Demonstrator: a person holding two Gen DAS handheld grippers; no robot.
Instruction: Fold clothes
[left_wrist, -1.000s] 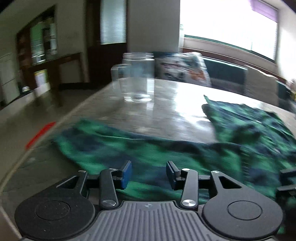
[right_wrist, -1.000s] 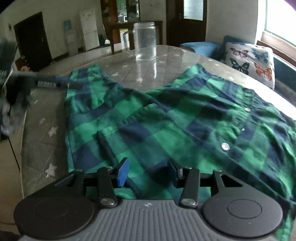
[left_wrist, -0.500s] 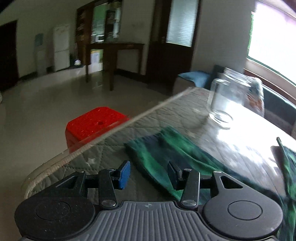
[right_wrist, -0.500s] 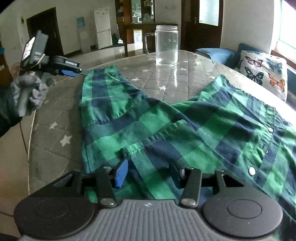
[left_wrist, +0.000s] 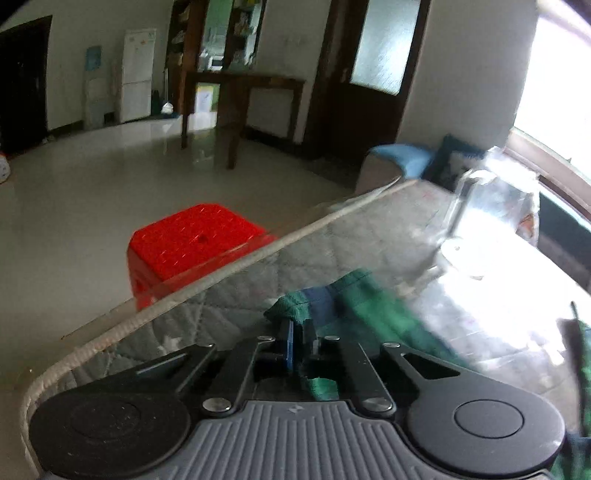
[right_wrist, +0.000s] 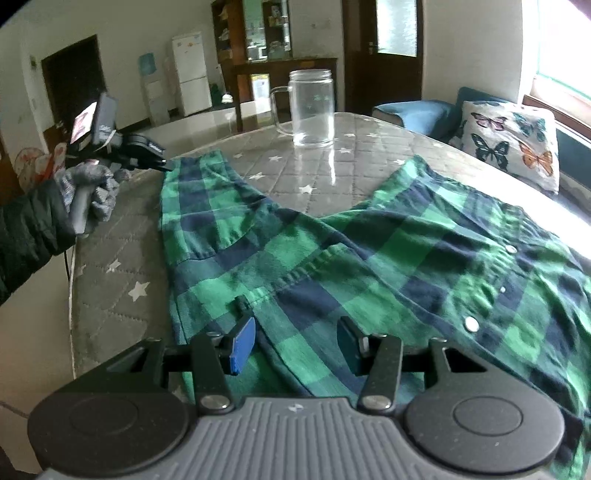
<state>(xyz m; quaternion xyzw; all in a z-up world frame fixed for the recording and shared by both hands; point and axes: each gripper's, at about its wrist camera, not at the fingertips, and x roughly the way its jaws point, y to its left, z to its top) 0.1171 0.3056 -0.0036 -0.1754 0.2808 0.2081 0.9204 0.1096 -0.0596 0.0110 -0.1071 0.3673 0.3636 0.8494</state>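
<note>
A green and navy plaid shirt (right_wrist: 369, 251) lies spread on the quilted table (right_wrist: 122, 229), buttons showing at the right. One sleeve (right_wrist: 192, 192) stretches toward the table's left edge. My left gripper (left_wrist: 299, 332) is shut on the sleeve's cuff (left_wrist: 295, 302) near that edge. In the right wrist view a gloved hand (right_wrist: 88, 195) holds the left gripper (right_wrist: 162, 164) at the sleeve's far end. My right gripper (right_wrist: 295, 343) hangs open just above the shirt's near part, with a fold seam between its fingers.
A clear glass mug (right_wrist: 314, 107) stands on the table beyond the shirt, also the glass mug (left_wrist: 487, 221) to the right of the sleeve. A red plastic stool (left_wrist: 195, 243) sits on the floor past the table edge (left_wrist: 236, 266). A butterfly cushion (right_wrist: 509, 140) lies at the back right.
My left gripper was open half a second ago and has shut on the sleeve cuff at the table's edge. The right gripper stays open and has drawn back slightly over the shirt.
</note>
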